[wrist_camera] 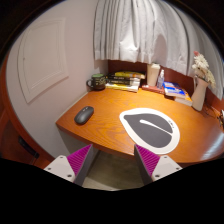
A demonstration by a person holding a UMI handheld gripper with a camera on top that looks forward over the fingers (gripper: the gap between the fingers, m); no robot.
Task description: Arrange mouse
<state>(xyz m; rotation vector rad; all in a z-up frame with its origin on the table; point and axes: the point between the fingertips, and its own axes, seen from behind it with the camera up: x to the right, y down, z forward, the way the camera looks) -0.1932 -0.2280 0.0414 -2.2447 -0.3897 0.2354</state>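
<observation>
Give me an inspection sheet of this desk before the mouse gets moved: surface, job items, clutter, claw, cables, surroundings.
Surface: curved wooden desk, mostly bare in the middle.
Job's things: dark mouse lies on the bare wood, apart from the mouse pad, a grey and white oval with a dark shape on it.
Clutter: stack of books, dark pot, pale cup, blue book, vase of flowers, all along the back.
Claw: open, holding nothing, short of the desk edge.
Cables: nothing seen.
Surroundings: white curtain behind the desk, pale wall beside it.
</observation>
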